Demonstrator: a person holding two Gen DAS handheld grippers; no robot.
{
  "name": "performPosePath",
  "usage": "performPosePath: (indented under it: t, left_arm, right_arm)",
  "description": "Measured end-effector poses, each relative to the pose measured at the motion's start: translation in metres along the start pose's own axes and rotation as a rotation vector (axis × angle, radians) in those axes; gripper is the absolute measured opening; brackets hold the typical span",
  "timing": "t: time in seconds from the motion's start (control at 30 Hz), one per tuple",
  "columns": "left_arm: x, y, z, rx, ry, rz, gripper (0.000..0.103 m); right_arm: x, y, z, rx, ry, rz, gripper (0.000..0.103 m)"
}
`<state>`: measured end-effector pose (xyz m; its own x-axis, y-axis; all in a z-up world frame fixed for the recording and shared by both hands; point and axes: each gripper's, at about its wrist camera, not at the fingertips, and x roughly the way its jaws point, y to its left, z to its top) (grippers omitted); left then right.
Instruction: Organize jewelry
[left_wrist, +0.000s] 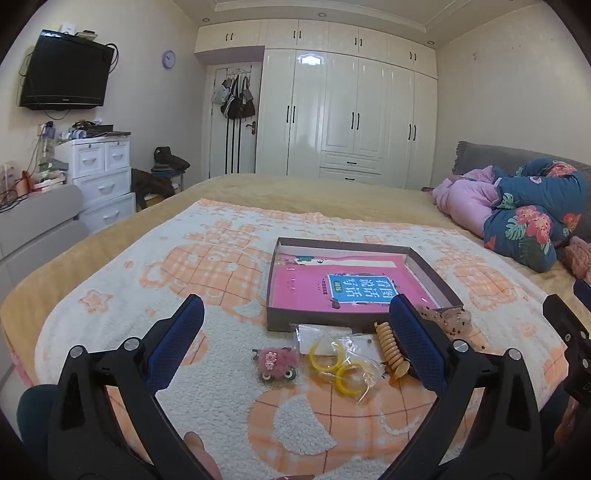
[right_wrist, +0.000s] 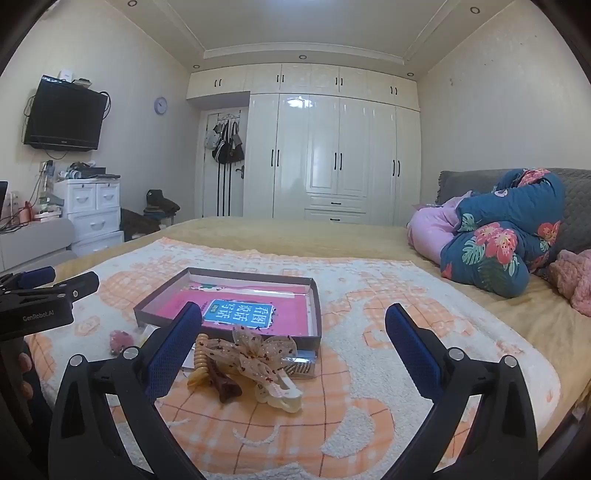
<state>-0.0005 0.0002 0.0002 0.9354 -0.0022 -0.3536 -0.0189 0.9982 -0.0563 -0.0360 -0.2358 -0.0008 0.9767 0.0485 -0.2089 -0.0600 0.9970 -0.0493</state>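
A shallow grey box (left_wrist: 275, 314) (right_wrist: 229, 332) with a pink book lying in it rests on the blanket. In front of it lie a fuzzy pink hair clip (left_wrist: 275, 362) (right_wrist: 120, 341), a clear bag of yellow hoop earrings (left_wrist: 338, 363), a yellow spiral hair tie (left_wrist: 389, 349) (right_wrist: 201, 360), a brown clip (right_wrist: 225, 386), a sheer bow clip (right_wrist: 264, 354) (left_wrist: 448, 321) and a small box of beads (right_wrist: 301, 363). My left gripper (left_wrist: 297, 325) hovers open above the pink clip and earrings. My right gripper (right_wrist: 291, 332) stands open over the bow clip. Neither holds anything.
The orange and white blanket (left_wrist: 221, 258) covers a yellow bedspread. Rolled floral and pink quilts (right_wrist: 495, 236) lie at the right by the headboard. White wardrobes (right_wrist: 332, 155), a drawer unit (right_wrist: 92, 210) and a wall television (left_wrist: 64, 72) stand beyond the bed. A fingertip (left_wrist: 195, 443) shows below the left gripper.
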Motion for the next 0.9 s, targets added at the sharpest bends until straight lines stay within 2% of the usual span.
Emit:
performPosePath:
  t: [0.9]
  left_arm:
    - [-0.0017, -0.0035, 0.0003, -0.007, -0.004, -0.003, 0.092]
  right_arm:
    - [-0.0032, 0.0033, 0.0013, -0.001, -0.009, 0.01, 0.097]
